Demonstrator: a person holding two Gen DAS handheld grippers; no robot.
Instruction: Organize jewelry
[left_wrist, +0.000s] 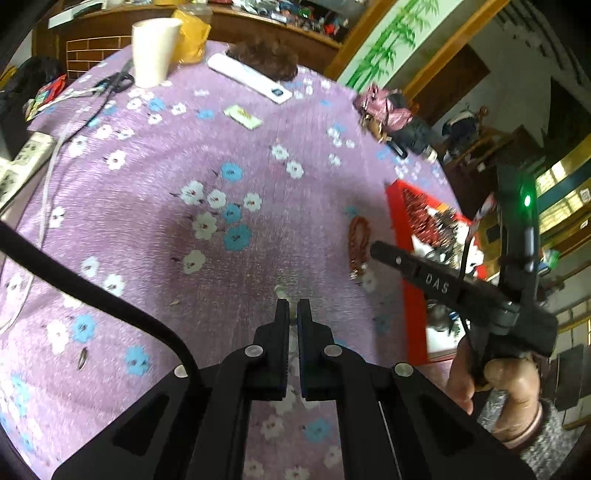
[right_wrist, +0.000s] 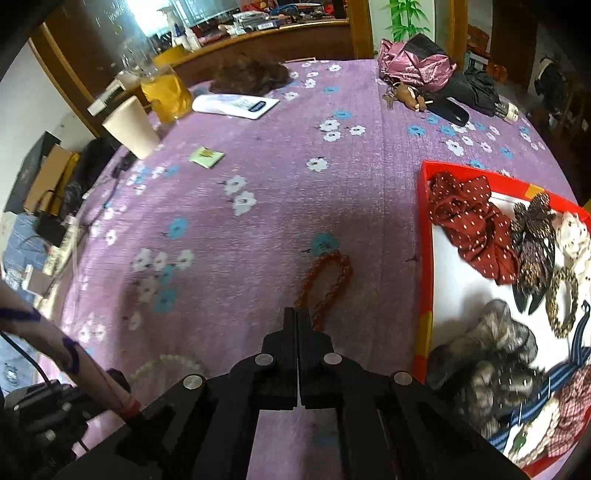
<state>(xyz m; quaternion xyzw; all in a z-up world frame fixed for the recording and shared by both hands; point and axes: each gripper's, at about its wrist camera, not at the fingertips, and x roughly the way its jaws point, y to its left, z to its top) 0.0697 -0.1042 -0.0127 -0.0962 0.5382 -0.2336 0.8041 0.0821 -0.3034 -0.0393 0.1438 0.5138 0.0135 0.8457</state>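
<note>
A red-brown bead bracelet (right_wrist: 327, 286) lies on the purple flowered cloth, just ahead of my right gripper (right_wrist: 297, 314), whose jaws are shut and empty. It also shows in the left wrist view (left_wrist: 359, 242). My left gripper (left_wrist: 294, 306) is shut on a pale bead bracelet (left_wrist: 286, 295), which pokes out between the tips; the same pale beads (right_wrist: 166, 365) show at the lower left of the right wrist view. A red tray (right_wrist: 424, 236) with scrunchies, clips and bracelets sits at the right.
A paper cup (left_wrist: 153, 51), a jar of yellow liquid (right_wrist: 166, 94), scissors (left_wrist: 116, 83), a white box (left_wrist: 247, 79), a small green packet (left_wrist: 243, 116) and a pink bag with an umbrella (right_wrist: 436, 74) lie at the far side. A power strip (left_wrist: 26, 158) is at the left edge.
</note>
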